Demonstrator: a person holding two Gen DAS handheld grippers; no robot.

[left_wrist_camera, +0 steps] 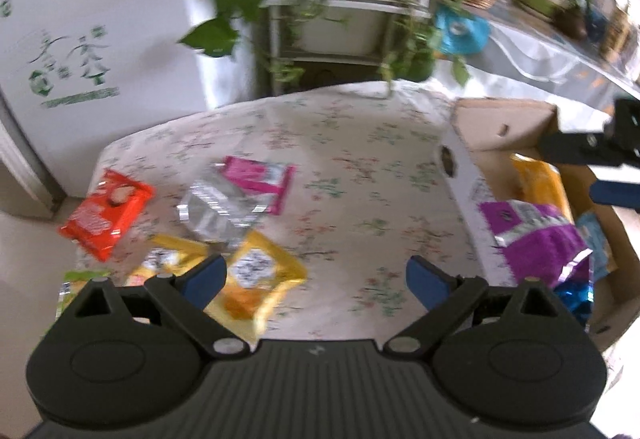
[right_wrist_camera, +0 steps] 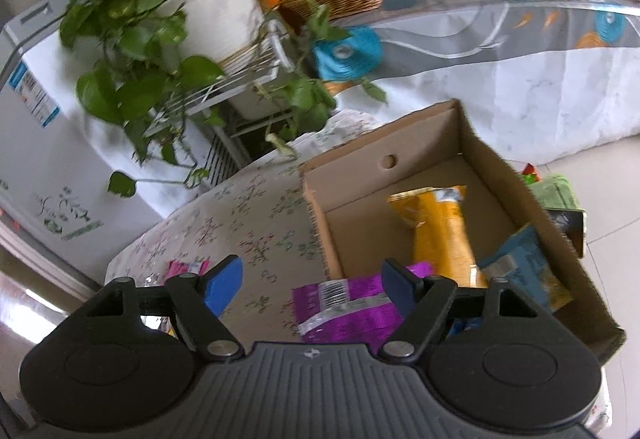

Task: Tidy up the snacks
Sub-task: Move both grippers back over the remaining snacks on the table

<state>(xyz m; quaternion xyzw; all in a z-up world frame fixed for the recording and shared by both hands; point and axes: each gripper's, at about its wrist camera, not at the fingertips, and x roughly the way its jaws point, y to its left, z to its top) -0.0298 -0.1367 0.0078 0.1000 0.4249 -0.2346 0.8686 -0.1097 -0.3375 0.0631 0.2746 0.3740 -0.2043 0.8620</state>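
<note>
Floral-print cloth tabletop (left_wrist_camera: pixel 360 167) w/ open brown cardboard box (right_wrist_camera: pixel 460 143) at right edge. In box: crinkly purple foil packet (right_wrist_camera: pixel 348 311) by near wall, yellow snack bag (right_wrist_camera: pixel 440 227) mid-floor, blue packet (right_wrist_camera: pixel 520 263) along right wall. Loose at tabletop's left edge: orange-red packet (left_wrist_camera: pixel 104 215), silver foil pouch (left_wrist_camera: pixel 212 211) overlapping pink packet (left_wrist_camera: pixel 260 175), two yellow packets (left_wrist_camera: pixel 256 275) nearest. Left gripper (left_wrist_camera: pixel 316 279) over bare cloth, tongs apart, empty. Right gripper (right_wrist_camera: pixel 312 287) above box's near-left corner, tongs apart, empty.
</note>
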